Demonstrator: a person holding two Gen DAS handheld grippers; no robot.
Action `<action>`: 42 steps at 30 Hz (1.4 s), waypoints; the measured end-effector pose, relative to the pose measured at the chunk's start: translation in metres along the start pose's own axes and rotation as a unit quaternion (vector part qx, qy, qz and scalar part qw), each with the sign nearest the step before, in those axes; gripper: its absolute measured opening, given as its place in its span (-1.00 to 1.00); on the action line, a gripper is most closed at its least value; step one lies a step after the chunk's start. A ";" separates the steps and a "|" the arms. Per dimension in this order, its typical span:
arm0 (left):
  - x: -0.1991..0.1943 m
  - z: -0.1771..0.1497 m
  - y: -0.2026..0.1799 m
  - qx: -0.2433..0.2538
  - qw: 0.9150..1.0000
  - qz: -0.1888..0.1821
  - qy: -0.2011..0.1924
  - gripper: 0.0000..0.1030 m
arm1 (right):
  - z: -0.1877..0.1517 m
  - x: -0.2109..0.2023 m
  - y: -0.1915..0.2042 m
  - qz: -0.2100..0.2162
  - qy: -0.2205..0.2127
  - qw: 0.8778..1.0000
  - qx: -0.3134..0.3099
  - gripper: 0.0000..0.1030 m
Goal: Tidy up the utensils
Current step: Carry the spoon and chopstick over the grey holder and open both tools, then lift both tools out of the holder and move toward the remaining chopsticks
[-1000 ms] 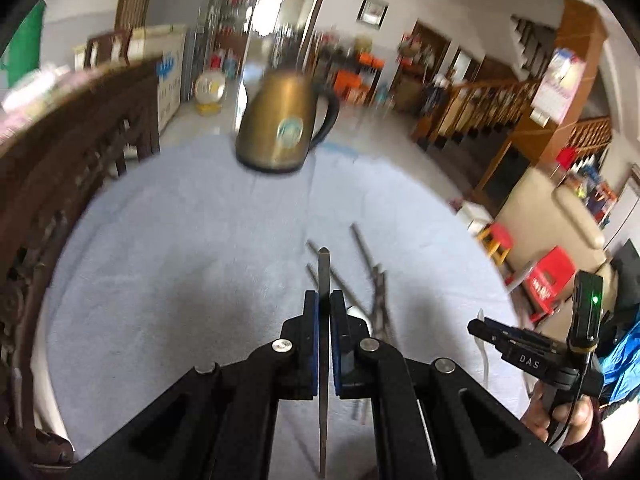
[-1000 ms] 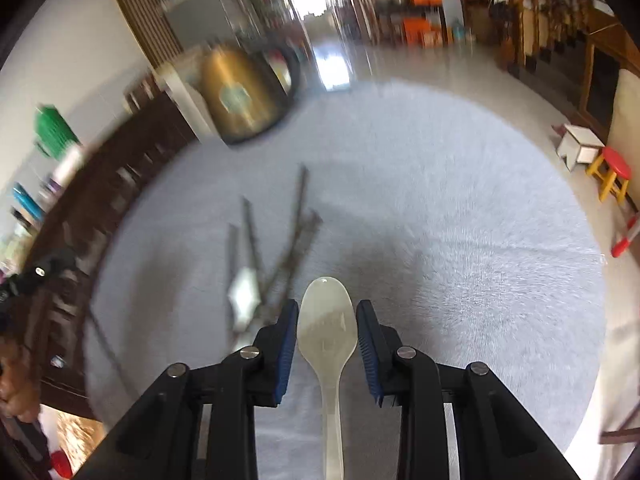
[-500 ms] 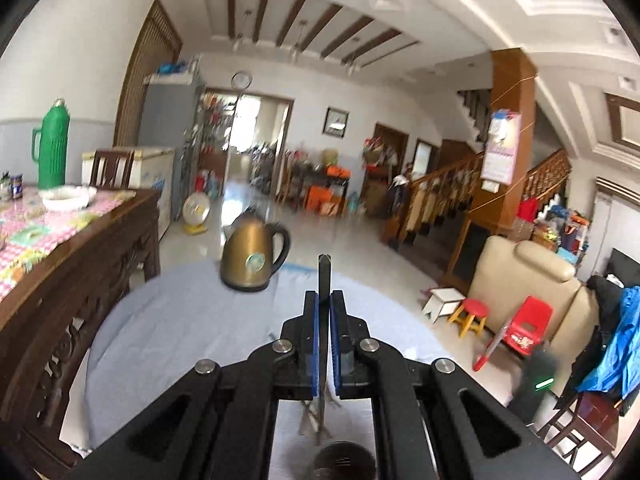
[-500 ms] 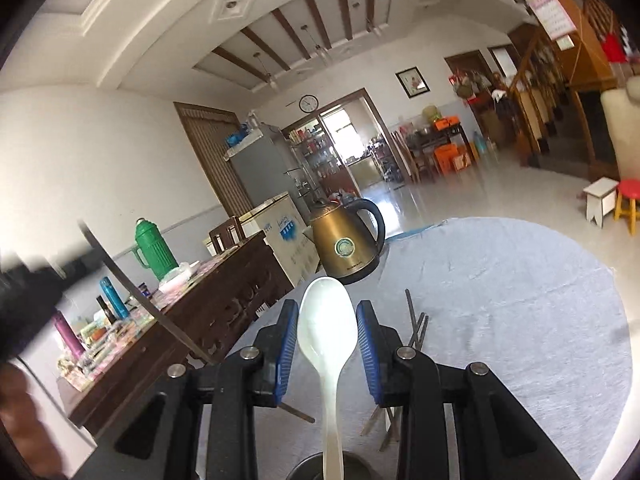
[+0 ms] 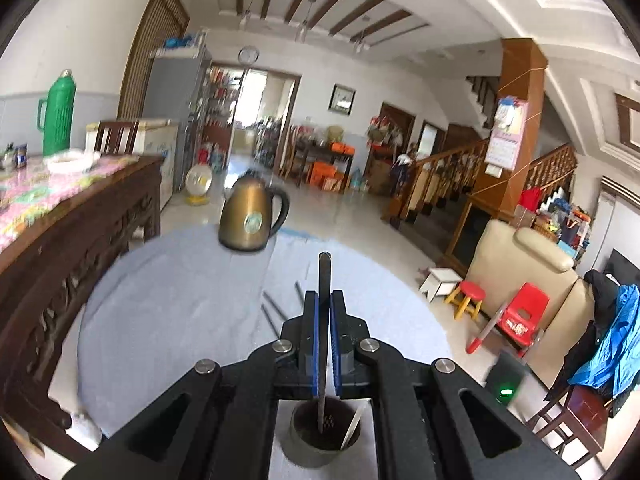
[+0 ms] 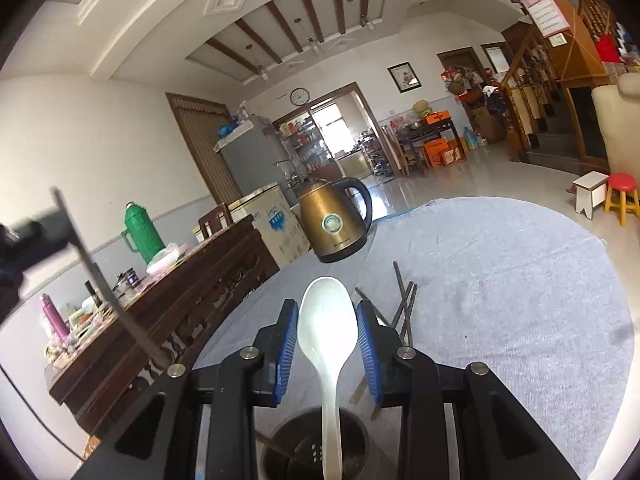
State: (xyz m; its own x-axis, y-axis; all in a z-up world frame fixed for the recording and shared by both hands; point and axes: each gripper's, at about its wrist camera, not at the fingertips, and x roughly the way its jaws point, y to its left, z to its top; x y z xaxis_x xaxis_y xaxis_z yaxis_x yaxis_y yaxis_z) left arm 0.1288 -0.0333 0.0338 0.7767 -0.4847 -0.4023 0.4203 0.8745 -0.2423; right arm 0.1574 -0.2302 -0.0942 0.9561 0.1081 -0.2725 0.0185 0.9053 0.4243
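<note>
My left gripper (image 5: 324, 300) is shut on a thin metal utensil (image 5: 323, 276) that stands upright, its lower end hanging inside a dark round holder (image 5: 308, 446) just below the jaws. In the right wrist view my right gripper (image 6: 327, 308) is shut on a white spoon (image 6: 327, 320), bowl up, handle reaching down into the same holder (image 6: 280, 452). A white handle (image 5: 352, 426) leans in the holder in the left wrist view. At the left edge of the right wrist view the left gripper (image 6: 28, 236) is blurred, with the metal utensil (image 6: 108, 288) slanting down from it.
Several loose chopsticks (image 6: 404, 304) lie on the round table's grey cloth (image 6: 500, 280) beyond the holder. A gold kettle (image 6: 334, 224) stands at the table's far edge. A dark carved wooden sideboard (image 5: 60, 240) crowded with bottles runs along the left.
Both views swung up from looking down at the cloth to nearly level. Both grippers moved back over the dark holder, and the utensil and spoon ends now hang in it.
</note>
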 end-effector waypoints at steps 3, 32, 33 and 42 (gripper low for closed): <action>0.009 -0.013 0.006 -0.007 1.000 0.009 0.025 -0.90 | -0.006 -0.009 0.003 0.006 0.007 1.000 -0.007 -0.37; -0.065 -0.037 0.006 0.017 0.996 0.081 0.029 0.30 | 0.028 -0.114 -0.019 -0.013 -0.038 0.999 0.010 0.26; -0.069 -0.037 0.003 0.025 0.995 0.089 0.025 0.42 | 0.029 -0.118 -0.021 -0.017 -0.040 0.999 0.010 0.26; -0.071 -0.039 0.001 0.052 0.989 0.141 0.009 0.60 | 0.034 -0.129 -0.038 -0.045 -0.032 0.998 0.011 0.26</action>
State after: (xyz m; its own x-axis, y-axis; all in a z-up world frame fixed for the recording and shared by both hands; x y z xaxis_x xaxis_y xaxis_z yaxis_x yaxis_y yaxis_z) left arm 0.0556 0.0015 0.0273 0.8612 -0.2214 -0.4575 0.2357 0.9715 -0.0263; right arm 0.0431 -0.2928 -0.0463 0.9670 -0.0009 -0.2547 0.1114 0.9008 0.4196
